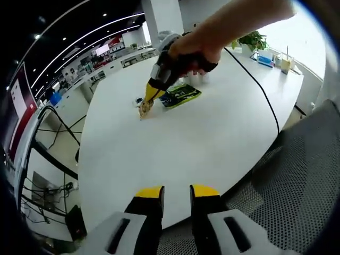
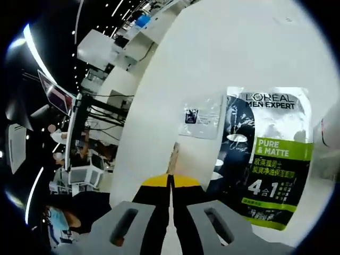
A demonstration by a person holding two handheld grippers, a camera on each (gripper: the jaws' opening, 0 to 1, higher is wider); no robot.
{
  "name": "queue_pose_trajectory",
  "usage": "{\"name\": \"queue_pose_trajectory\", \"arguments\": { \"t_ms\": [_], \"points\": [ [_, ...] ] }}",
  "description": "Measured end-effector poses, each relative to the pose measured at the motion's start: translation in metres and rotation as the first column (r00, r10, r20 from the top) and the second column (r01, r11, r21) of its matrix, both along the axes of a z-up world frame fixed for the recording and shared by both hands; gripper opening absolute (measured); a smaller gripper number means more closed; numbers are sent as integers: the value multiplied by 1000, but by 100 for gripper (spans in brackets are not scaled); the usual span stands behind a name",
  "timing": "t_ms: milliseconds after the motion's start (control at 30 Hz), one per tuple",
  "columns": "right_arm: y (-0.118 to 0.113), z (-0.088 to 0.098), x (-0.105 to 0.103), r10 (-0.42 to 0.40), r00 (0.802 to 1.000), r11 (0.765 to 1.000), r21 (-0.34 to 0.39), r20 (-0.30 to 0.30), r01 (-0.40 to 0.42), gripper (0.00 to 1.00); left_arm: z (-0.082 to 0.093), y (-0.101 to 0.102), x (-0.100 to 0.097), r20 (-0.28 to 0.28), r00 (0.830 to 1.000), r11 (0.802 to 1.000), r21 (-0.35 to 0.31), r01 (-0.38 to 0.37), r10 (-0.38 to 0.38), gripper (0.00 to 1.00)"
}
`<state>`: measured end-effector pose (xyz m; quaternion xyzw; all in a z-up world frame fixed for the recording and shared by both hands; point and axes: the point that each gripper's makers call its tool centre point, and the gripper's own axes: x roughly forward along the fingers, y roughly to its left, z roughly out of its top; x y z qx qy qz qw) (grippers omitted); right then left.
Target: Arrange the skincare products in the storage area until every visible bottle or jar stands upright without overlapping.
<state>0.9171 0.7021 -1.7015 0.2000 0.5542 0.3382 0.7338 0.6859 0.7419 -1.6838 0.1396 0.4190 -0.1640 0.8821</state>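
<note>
Left gripper view: the left tongs (image 1: 176, 192), yellow-tipped black jaws on grey mounts, are released, a clear gap between the tips and nothing in it, held over the near edge of the large white desk (image 1: 202, 138). A grey mesh chair back (image 1: 297, 180) sits beside that edge on the right.

Farther out on the desk a person's hand (image 1: 194, 50) holds the right tongs (image 1: 144, 109), angled down toward the surface, tips at or just above the desk; whether they touch cannot be told. Just beside those tips lies a flat dark sachet with a bright green band (image 1: 181, 94), and a small clear plastic packet (image 1: 138, 100) on the tongs' other side. A black cable (image 1: 260, 87) runs across the desk toward the far end, where a green potted plant (image 1: 252, 40) and small boxes stand.

Right gripper view: the right tongs (image 2: 170, 183) are clenched, yellow tips pressed together with a thin pale sliver (image 2: 173, 156) sticking up from between them; what it is cannot be told. The sachet (image 2: 268, 159) lies flat on the desk (image 2: 212, 53) just right of the tips, printed "L'OREAL MEN EXPERT", "PURE & MATTE", "4 in 1"; its long axis runs up-down in this view, brand name at the far end, green strip at the near end. The clear packet (image 2: 201, 117) lies flat beside the sachet's upper left corner, touching or slightly overlapping its edge.
</note>
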Motion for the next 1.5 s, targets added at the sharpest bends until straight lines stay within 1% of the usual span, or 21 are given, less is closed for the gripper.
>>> {"name": "queue_pose_trajectory", "arguments": {
  "t_ms": [133,267,367,400,467,600,700,800,933,1000,1100,1333,1367,1500],
  "points": [
    [0,-5,1,8,1000,1000,-12,-16,-9,0,0,0,0,3,1000,1000,-1,-2,2,20],
    [1,-9,2,20,1000,999,-31,-11,-20,0,-1,0,0,0,1000,1000,0,-1,1,20],
    [-3,-13,3,37,999,996,-76,15,-35,0,-2,1,0,-2,1000,1000,4,-1,1,20],
    [-5,-16,2,57,998,994,-98,23,-54,0,-2,1,0,-2,1000,1000,4,-4,4,20],
    [-5,-18,-3,75,997,991,-107,6,-74,0,-2,1,1,1,1000,1000,4,-4,4,20],
    [-6,-19,-1,83,996,990,-119,25,-79,0,-2,2,0,0,1000,1000,5,-5,5,20],
    [-8,-21,1,113,992,983,-148,49,-104,0,-2,2,0,-2,1000,1000,6,-4,4,20],
    [-9,-22,3,123,991,981,-159,56,-113,0,-3,2,0,-4,1000,1000,7,-4,4,20],
    [-9,-24,6,117,992,982,-156,52,-107,1,-3,2,0,-6,1000,1000,7,-4,4,20],
    [-11,-25,10,117,991,980,-170,68,-104,2,-3,2,0,-10,1000,1000,8,-7,7,20],
    [-11,-26,9,116,991,979,-174,67,-103,2,-4,2,0,-10,1000,1000,8,-6,6,20],
    [-13,-26,12,120,988,977,-187,95,-100,4,-4,3,0,-10,1000,1000,10,-8,8,20],
    [-15,-26,13,115,988,977,-192,106,-93,4,-4,3,0,-12,1000,1000,10,-8,8,20],
    [-14,-25,10,122,985,976,-193,126,-96,5,-6,3,-1,-16,1000,1000,11,-9,9,20]
  ]
}}
